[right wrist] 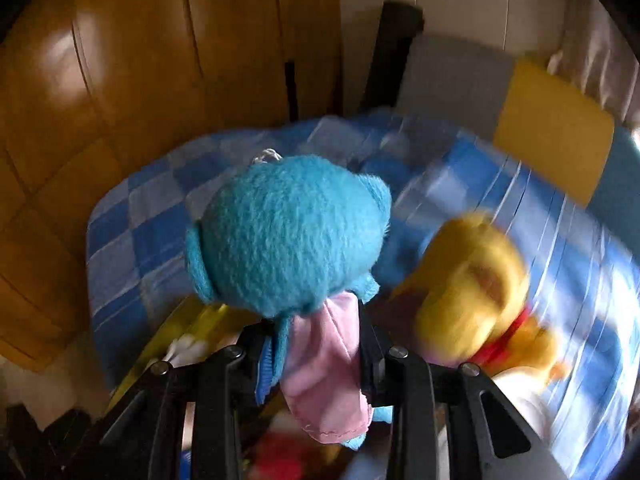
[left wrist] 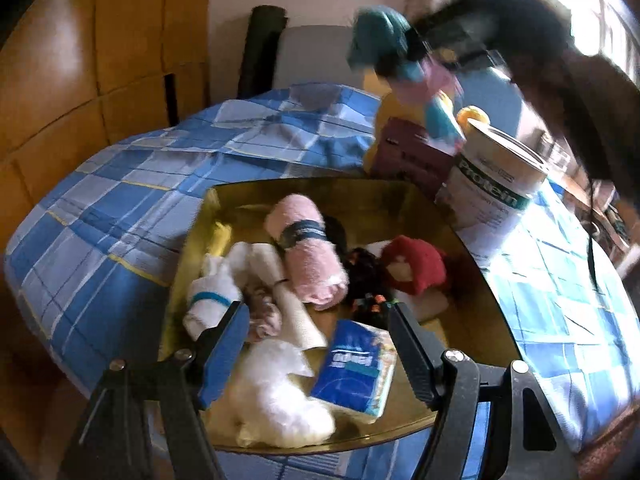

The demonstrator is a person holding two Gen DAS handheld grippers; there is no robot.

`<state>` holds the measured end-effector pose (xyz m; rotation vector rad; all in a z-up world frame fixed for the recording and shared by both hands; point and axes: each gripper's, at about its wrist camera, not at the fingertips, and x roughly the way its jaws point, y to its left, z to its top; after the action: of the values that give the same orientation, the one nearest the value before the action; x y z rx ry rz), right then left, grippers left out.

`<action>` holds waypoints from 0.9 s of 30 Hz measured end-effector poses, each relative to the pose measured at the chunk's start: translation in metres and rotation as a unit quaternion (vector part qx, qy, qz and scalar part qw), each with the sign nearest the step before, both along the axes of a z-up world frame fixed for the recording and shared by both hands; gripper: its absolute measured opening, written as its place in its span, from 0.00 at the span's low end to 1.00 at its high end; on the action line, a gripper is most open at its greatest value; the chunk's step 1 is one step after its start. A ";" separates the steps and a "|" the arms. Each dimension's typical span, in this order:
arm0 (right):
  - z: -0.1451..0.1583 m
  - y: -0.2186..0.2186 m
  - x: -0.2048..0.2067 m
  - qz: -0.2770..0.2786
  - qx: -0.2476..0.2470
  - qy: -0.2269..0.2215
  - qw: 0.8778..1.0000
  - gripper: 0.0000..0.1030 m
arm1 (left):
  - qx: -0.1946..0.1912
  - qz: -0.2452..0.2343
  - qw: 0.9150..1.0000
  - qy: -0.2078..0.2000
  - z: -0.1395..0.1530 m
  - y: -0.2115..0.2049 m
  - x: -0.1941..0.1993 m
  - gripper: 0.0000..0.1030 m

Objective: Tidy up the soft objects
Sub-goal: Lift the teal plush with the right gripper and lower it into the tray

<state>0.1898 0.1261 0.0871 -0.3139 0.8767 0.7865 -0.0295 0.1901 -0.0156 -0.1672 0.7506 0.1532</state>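
Clamped by its pink cloth in the right gripper (right wrist: 316, 344), the blue plush toy (right wrist: 292, 236) should probably be lowered slowly into the gold tray (left wrist: 472, 292), clear of the left gripper (left wrist: 312, 360), which is spread and empty.

A white Protein tin (left wrist: 496, 188) stands ahead and to the right of the left gripper, on the blue checked cloth (left wrist: 132, 208) spread under everything. Just left of the tin sits a maroon box (left wrist: 408, 156), its print too blurred to read. Farther ahead of both grippers rise the wooden cupboard doors (right wrist: 132, 80), with a yellow cushion (right wrist: 556, 140) off to the right.
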 end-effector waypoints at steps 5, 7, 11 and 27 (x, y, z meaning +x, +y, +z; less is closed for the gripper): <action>-0.052 -0.012 -0.039 -0.029 0.013 0.076 0.997 0.31 | 0.004 0.042 0.999 -0.003 0.004 0.016 -0.006 0.75; -0.073 -0.018 -0.051 -0.045 0.003 0.087 0.995 0.31 | 0.004 0.053 0.999 -0.004 0.006 0.020 -0.009 0.76; -0.098 -0.034 -0.078 -0.066 -0.004 0.082 0.994 0.31 | 0.013 0.069 0.997 -0.009 0.007 0.024 -0.016 0.82; -0.135 -0.050 -0.132 -0.124 -0.034 0.036 0.991 0.40 | 0.019 0.083 0.996 -0.004 0.005 0.019 -0.016 0.95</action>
<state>0.0575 0.0764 -0.0479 -0.2319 0.9912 0.5405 -0.0458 0.2095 -0.0104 -0.1943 0.7256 0.3233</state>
